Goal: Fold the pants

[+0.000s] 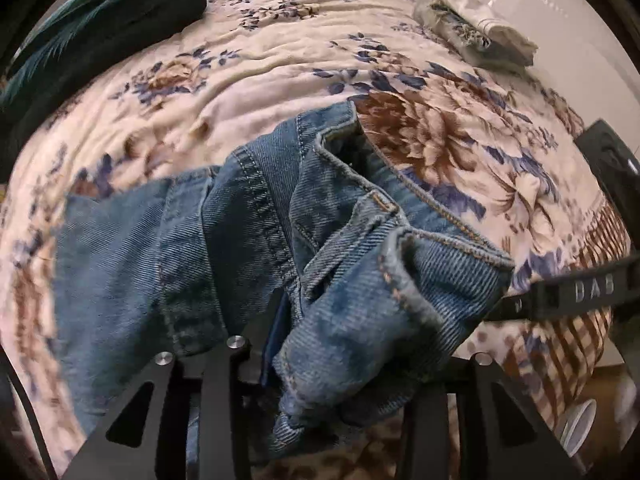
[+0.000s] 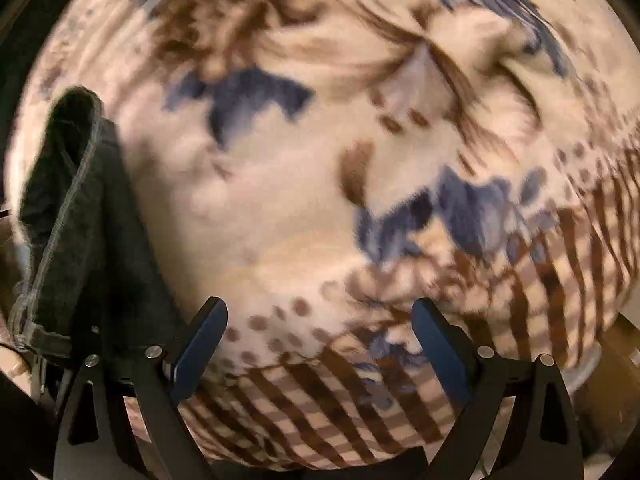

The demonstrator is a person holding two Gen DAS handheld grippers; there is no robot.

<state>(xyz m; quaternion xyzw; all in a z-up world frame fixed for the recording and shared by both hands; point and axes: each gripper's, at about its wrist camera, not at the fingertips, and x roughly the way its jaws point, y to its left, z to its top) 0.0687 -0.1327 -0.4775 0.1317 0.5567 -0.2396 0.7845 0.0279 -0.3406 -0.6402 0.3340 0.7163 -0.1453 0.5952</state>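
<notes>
The left gripper [image 1: 352, 364] is hanging over a bunched pair of blue jeans [image 1: 280, 248], pointing steeply down at the bed. Denim is heaped between and over its jaws, hiding the pads, so I cannot tell whether they are pinching the cloth or merely standing around it. The waistband [image 1: 360, 184] is lying just ahead of the fingers, gaping open, with the legs trailing off to the left side. The right gripper [image 2: 320, 344] is standing spread wide with nothing between its fingers [image 2: 200, 344], only the floral blanket [image 2: 300, 184] beneath. In the left wrist view its arm is reaching in from the right, close to the waistband's near corner. A dark fold of cloth [image 2: 76, 220] is hanging at its far left; whether it is part of the jeans I cannot say.

The risk, as I judge it: if the left jaws are loose, the bundle is going to slump and lose its lay. The right gripper, closing low, may also nip the soft blanket along with the denim and drag it into the fold.
</notes>
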